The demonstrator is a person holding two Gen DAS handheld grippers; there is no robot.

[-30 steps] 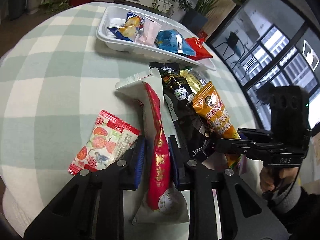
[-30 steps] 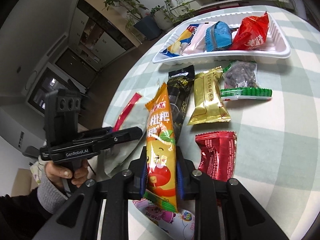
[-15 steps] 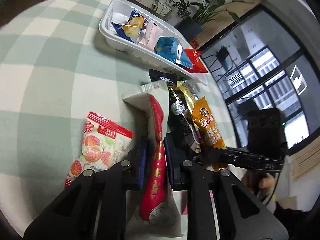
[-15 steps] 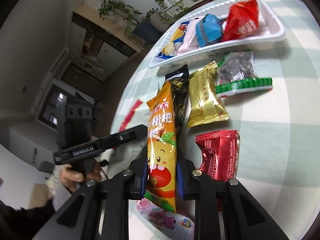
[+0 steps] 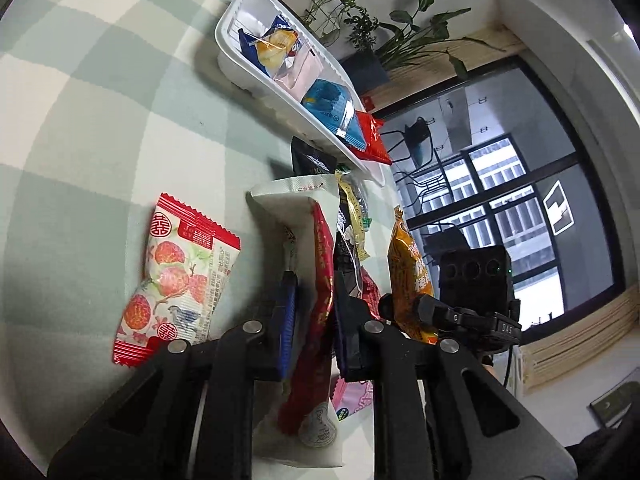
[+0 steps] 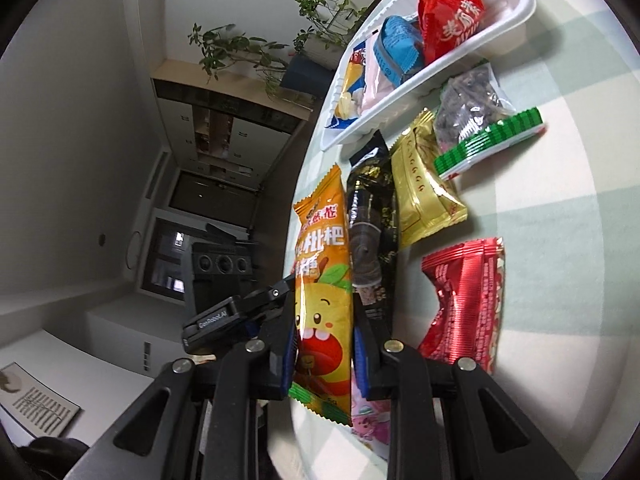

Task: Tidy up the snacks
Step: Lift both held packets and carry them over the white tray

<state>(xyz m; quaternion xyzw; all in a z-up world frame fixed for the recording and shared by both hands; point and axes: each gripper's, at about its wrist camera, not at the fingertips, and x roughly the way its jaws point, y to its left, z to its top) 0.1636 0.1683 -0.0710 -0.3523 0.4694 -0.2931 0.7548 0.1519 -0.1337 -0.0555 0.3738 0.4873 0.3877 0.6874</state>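
My left gripper (image 5: 313, 312) is shut on a white snack packet with a red stripe (image 5: 310, 272) and holds it tilted off the checked tablecloth. My right gripper (image 6: 323, 320) is shut on an orange snack packet (image 6: 322, 280), also lifted; that packet shows in the left wrist view (image 5: 410, 276) beside the right gripper (image 5: 404, 312). A white tray (image 5: 256, 76) at the far side holds several snacks; it also shows in the right wrist view (image 6: 520, 12).
On the cloth lie a red-and-white strawberry packet (image 5: 176, 280), a black packet (image 6: 370, 240), a gold packet (image 6: 422, 188), a green-edged seed bag (image 6: 476, 120), a red foil packet (image 6: 466, 300) and a pink packet (image 6: 372, 420). The table edge runs near both grippers.
Both grippers have lifted and tilted with their packets still held. The white-and-red packet and the orange packet have risen off the cloth.
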